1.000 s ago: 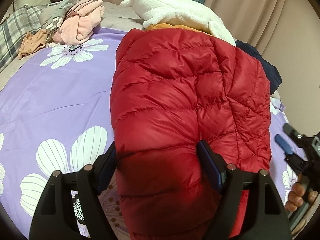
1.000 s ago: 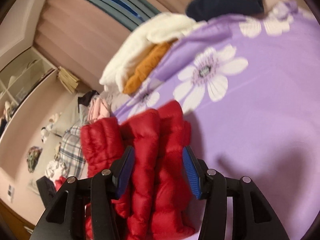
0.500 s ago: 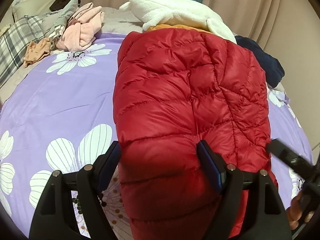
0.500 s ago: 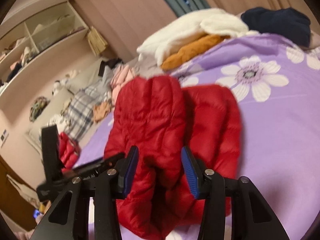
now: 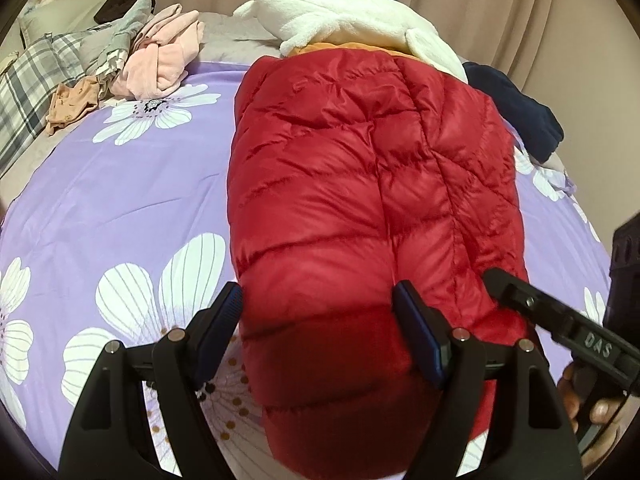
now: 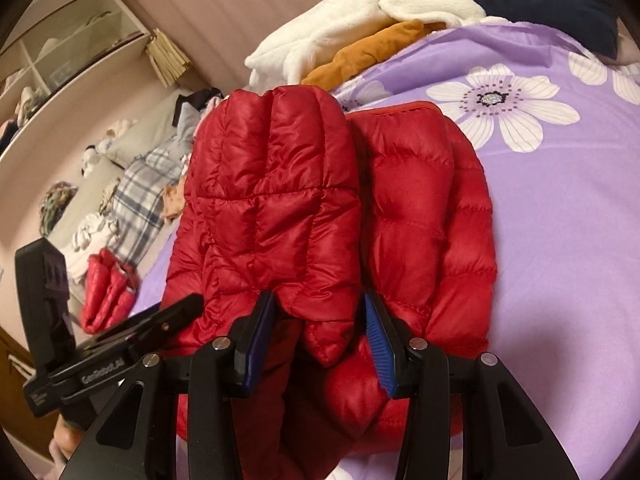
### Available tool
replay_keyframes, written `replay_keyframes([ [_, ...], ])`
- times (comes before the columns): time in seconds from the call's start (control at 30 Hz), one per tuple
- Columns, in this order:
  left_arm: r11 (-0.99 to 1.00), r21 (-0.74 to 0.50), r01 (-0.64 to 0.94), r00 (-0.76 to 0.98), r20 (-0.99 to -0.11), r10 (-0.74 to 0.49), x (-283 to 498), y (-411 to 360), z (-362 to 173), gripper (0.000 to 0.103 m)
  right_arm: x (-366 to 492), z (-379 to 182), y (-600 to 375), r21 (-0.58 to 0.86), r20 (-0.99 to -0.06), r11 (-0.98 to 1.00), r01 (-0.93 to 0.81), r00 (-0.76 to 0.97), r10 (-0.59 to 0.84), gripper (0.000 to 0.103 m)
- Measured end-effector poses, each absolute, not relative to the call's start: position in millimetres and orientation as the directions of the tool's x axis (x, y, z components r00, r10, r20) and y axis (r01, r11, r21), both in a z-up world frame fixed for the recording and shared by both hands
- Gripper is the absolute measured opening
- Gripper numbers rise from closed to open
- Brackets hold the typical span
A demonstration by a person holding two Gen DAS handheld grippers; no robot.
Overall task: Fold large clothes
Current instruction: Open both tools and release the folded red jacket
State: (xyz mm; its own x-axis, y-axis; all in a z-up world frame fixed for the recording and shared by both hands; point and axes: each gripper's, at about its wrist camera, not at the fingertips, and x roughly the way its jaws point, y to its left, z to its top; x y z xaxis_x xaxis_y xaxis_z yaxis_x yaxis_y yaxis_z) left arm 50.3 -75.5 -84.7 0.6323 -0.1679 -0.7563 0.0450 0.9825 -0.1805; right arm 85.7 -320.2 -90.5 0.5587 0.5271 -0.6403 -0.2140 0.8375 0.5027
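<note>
A red quilted puffer jacket [image 5: 360, 184] lies folded lengthwise on the purple flowered bedspread [image 5: 120, 200]. My left gripper [image 5: 320, 328] is open with its jaws on either side of the jacket's near end. The right gripper shows at the jacket's right edge in the left wrist view [image 5: 560, 320]. In the right wrist view the jacket [image 6: 280, 200] has a raised fold, and my right gripper [image 6: 316, 332] stands open around the near end of that fold. The left gripper [image 6: 132, 332] shows there at the left.
A white fleece over an orange garment [image 5: 352, 20] and a navy garment [image 5: 516, 108] lie at the bed's far side. Pink clothes [image 5: 160, 60] and plaid fabric [image 5: 28, 92] lie far left. Shelves [image 6: 60, 48] stand by the wall. A small red garment [image 6: 108, 292] lies at the left.
The right gripper has swung round toward the jacket's right edge, beside the left gripper. The left gripper has risen slightly over the jacket's near end.
</note>
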Motion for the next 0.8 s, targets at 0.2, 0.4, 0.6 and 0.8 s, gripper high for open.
replay_keyframes([
  [0.2, 0.982, -0.178, 0.059, 0.632, -0.755, -0.175, 32.9, -77.4, -83.2, 0.073, 86.1, -90.2, -319.9, 0.507, -0.644, 0.838, -0.202, 0.557, 0.524, 0.047],
  [0.4, 0.985, -0.153, 0.077, 0.637, -0.753, -0.167, 23.7, -81.6, -83.0, 0.069, 77.6, -78.6, -316.8, 0.485, -0.638, 0.848, -0.214, 0.576, 0.510, 0.047],
  [0.6, 0.988, -0.143, 0.056, 0.642, -0.753, -0.145, 13.1, -81.3, -77.1, 0.069, 65.1, -66.0, -311.8, 0.447, -0.632, 0.860, -0.245, 0.594, 0.498, 0.047],
  [0.8, 0.994, -0.108, 0.010, 0.641, -0.763, -0.089, -6.3, -77.8, -60.7, 0.085, 41.5, -46.8, -309.2, 0.338, -0.672, 0.912, -0.232, 0.618, 0.407, 0.061],
])
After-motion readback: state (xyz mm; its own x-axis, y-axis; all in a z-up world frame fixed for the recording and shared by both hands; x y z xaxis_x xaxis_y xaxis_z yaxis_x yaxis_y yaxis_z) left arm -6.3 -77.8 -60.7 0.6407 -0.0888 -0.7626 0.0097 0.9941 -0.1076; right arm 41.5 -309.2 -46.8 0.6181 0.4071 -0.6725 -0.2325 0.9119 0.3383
